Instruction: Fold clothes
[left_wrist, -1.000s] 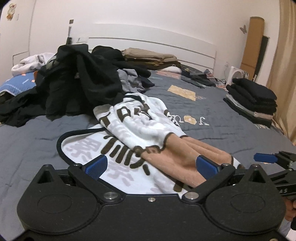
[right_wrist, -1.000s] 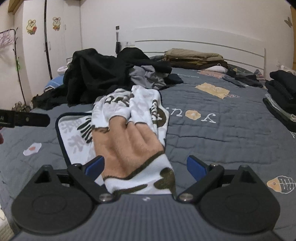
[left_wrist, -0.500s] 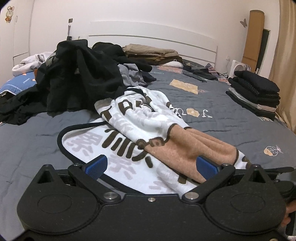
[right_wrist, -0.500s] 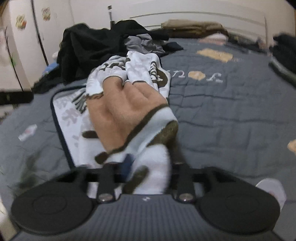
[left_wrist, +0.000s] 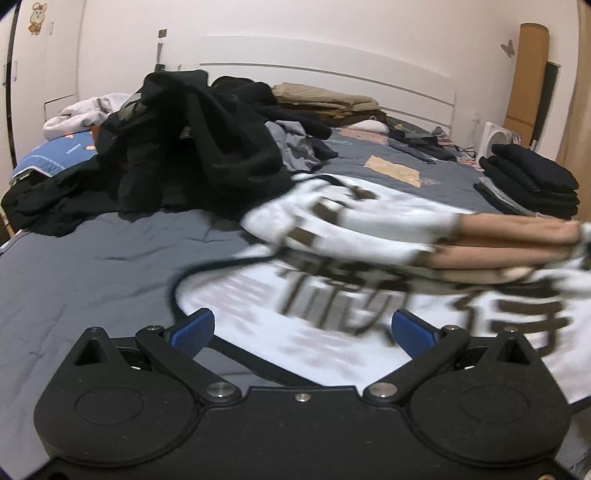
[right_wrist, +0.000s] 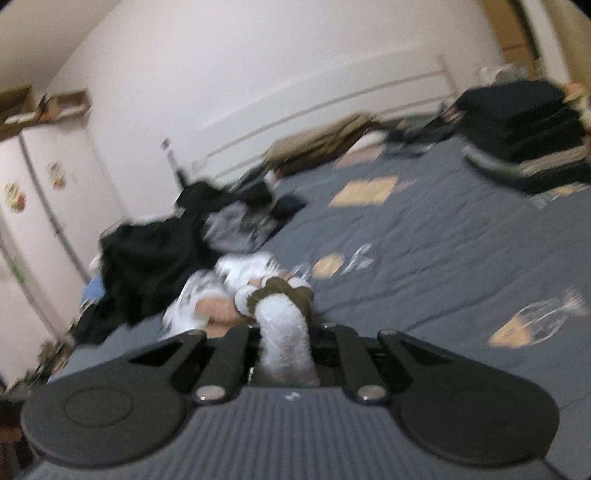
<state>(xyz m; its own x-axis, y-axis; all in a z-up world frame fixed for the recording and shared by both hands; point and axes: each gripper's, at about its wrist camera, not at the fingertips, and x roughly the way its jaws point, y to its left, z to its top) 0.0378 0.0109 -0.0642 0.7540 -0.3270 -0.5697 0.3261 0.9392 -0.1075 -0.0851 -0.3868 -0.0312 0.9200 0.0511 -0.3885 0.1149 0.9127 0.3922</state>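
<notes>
My left gripper (left_wrist: 301, 330) stands wide, blue pads bare, over the near edge of the white fleece garment with brown lettering and a tan lining (left_wrist: 369, 258), which stretches ahead and rightward across the grey quilted bedspread (left_wrist: 92, 266). My right gripper (right_wrist: 286, 341) is clamped on a fuzzy white fold of it (blurred), the rest trailing ahead-left.

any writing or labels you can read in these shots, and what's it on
Nothing can be read for certain.
White fleece garment: large dark brown characters, too motion-blurred to read.
Grey quilted bedspread: pale stitched lettering beside a tan patch, blurred.
Blue pillow: small white print, too small.
Wall stickers: pictures, no text.
</notes>
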